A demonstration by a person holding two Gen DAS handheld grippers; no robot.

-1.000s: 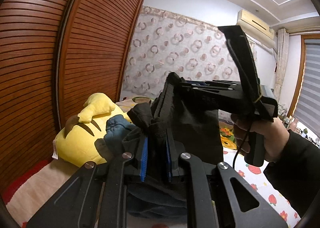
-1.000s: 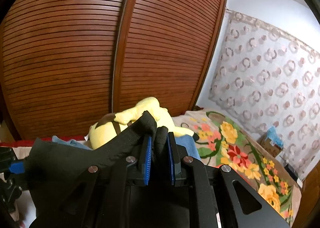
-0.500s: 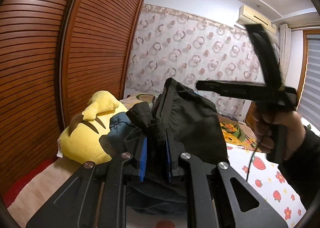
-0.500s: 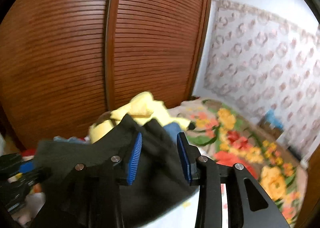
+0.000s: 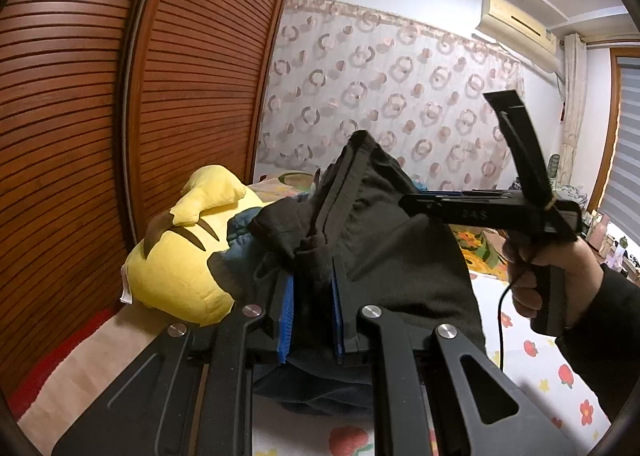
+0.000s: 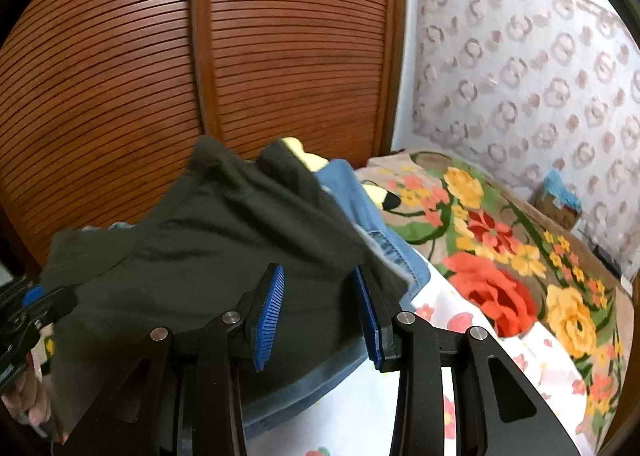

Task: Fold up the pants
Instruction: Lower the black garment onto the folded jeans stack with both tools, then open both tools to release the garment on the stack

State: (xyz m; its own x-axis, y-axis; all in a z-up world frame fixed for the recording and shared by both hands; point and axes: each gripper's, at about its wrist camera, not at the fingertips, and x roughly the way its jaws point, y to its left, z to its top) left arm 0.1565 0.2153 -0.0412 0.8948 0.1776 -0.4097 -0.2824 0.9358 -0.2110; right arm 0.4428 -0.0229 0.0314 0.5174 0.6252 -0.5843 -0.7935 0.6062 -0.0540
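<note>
The dark grey-black pants (image 5: 384, 240) hang bunched and lifted above the bed. My left gripper (image 5: 313, 296) is shut on a bunched fold of them between its blue pads. In the right wrist view the pants (image 6: 208, 248) drape in front of and under my right gripper (image 6: 322, 296), which is open with its blue pads apart and the cloth slack between them. The right gripper's body also shows in the left wrist view (image 5: 488, 208), held in a hand at the right beside the cloth.
A yellow plush toy (image 5: 180, 256) lies against the brown slatted wardrobe doors (image 5: 120, 96). Blue jeans (image 6: 372, 224) lie under the pants. A floral blanket (image 6: 500, 256) and a white flower-print sheet (image 5: 540, 356) cover the bed. A patterned curtain (image 5: 400, 104) hangs behind.
My right gripper opened and let go of the pants, which sagged; it drew back to the right. My left gripper kept its hold.
</note>
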